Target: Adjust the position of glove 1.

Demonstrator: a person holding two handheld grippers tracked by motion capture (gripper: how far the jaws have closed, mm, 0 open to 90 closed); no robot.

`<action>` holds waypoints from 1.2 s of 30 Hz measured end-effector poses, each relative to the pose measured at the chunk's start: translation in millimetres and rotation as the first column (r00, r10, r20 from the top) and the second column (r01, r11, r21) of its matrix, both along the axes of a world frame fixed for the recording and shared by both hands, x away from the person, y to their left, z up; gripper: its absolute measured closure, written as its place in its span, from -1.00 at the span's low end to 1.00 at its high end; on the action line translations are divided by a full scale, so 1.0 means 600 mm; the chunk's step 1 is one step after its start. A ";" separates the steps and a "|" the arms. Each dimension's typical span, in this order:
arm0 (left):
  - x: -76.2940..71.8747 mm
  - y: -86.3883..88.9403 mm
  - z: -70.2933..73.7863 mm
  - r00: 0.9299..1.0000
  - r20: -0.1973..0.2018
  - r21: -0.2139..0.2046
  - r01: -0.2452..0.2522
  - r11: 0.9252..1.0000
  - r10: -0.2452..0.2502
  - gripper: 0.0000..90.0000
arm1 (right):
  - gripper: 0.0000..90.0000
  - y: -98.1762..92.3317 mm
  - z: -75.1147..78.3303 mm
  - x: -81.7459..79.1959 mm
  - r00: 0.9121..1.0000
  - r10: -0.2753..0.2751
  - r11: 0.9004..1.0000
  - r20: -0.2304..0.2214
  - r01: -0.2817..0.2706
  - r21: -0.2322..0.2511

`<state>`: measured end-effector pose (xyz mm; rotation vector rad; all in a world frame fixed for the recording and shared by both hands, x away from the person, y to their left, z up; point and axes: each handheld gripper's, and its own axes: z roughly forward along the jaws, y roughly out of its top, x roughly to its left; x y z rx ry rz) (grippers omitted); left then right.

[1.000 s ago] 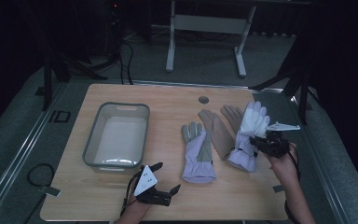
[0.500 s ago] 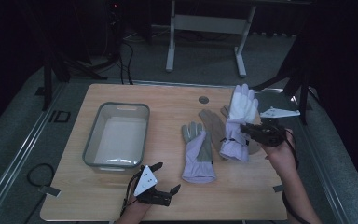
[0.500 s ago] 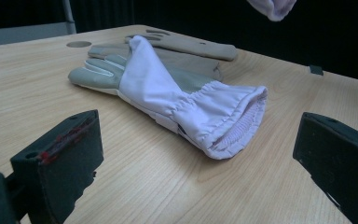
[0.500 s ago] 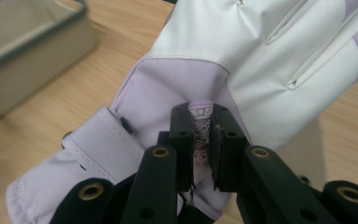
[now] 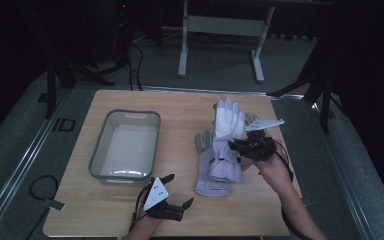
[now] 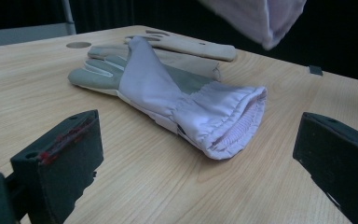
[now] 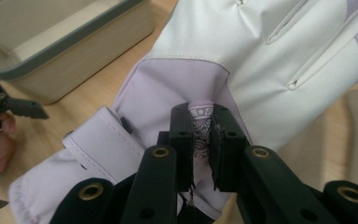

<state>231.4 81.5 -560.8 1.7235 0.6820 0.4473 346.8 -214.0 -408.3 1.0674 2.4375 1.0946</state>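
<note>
My right gripper is shut on a white and lavender glove and holds it in the air over the table's right half. In the right gripper view the jaws pinch a fold of that glove near its cuff. Below it a second glove with a lavender cuff and grey-green palm lies flat. A tan glove lies behind that one. My left gripper rests at the table's front edge, open, with nothing between its jaws.
A grey plastic tray stands on the left half of the wooden table; its wall is near the held glove. A round hole sits in the tabletop at the back. The floor around is dark, with cables.
My right gripper has carried the white and lavender glove up and to the left, from the table's right edge to above the lying gloves. The left gripper has stayed put.
</note>
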 end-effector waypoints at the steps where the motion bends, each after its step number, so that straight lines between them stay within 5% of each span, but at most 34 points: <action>1: 0.000 0.000 0.000 1.000 0.001 0.000 0.000 1.000 0.000 -0.97 | 0.79 0.015 -0.016 -0.001 1.000 0.016 1.000 -0.022 -0.017 -0.020; 10: 0.000 0.000 0.000 1.000 0.001 0.001 0.002 1.000 -0.002 -0.97 | 0.79 0.039 -0.069 0.008 0.996 0.007 0.997 -0.085 -0.014 -0.073; 11: 0.000 0.000 0.000 1.000 0.001 0.002 0.002 1.000 -0.002 -0.97 | 0.78 0.046 -0.095 0.013 0.994 -0.007 0.995 -0.109 -0.004 -0.095; 19: 0.000 0.000 0.000 1.000 0.001 0.000 0.001 1.000 -0.001 -0.97 | 0.77 0.067 -0.148 0.022 0.993 -0.019 0.987 -0.119 -0.001 -0.161; 32: 0.001 0.000 0.000 1.000 -0.007 0.001 -0.008 1.000 0.008 -0.97 | 0.75 0.082 -0.157 0.027 0.991 0.073 0.985 -0.109 -0.088 -0.147; 36: 0.003 -0.001 0.001 1.000 -0.017 0.009 -0.018 1.000 0.018 -0.97 | 0.60 0.081 -0.154 0.025 0.993 0.071 0.988 -0.090 -0.083 -0.128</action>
